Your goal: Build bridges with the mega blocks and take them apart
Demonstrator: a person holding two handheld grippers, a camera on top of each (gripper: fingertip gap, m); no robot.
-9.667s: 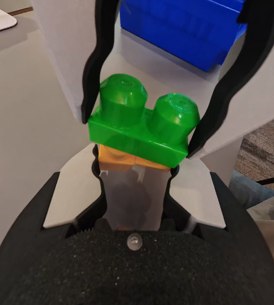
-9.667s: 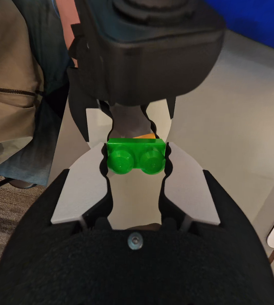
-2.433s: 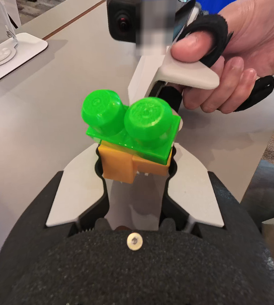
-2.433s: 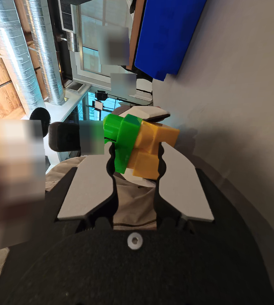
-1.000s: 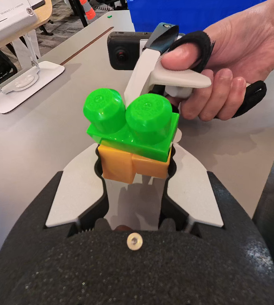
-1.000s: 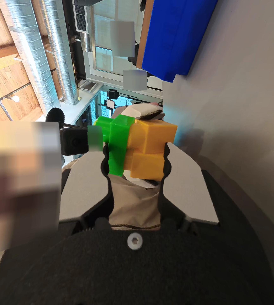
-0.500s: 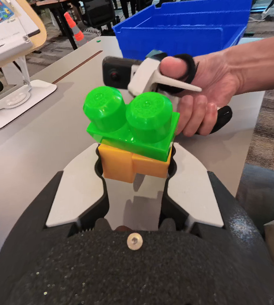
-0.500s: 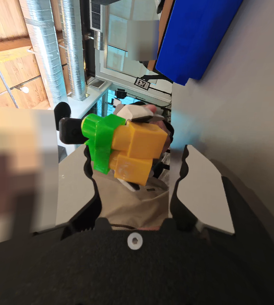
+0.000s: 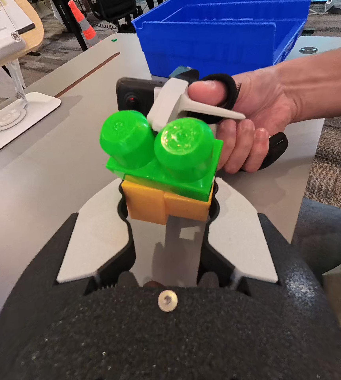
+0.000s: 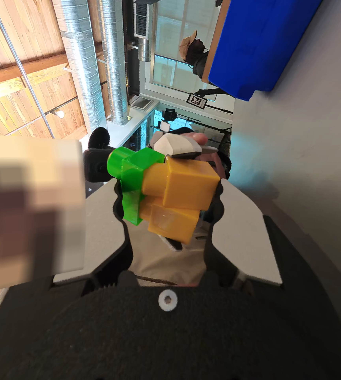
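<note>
The left gripper [image 9: 167,197] clamps the orange block [image 9: 165,203] beneath the 2-stud green block [image 9: 163,156], steadying them above the table [image 9: 42,185] while the right gripper [image 10: 168,207] brackets them, jaws parted.

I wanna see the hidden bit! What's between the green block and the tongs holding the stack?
An orange block, stuck under the green block; the left tongs pinch it, in the left wrist view.

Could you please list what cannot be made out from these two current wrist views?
- Inside of the blue bin, left wrist view: its front wall hides it.
- Right gripper's fingertips, left wrist view: behind the green block.
- Underside of the orange block, left wrist view: faces away.
- Left side of the right wrist view: mosaic patch.
</note>
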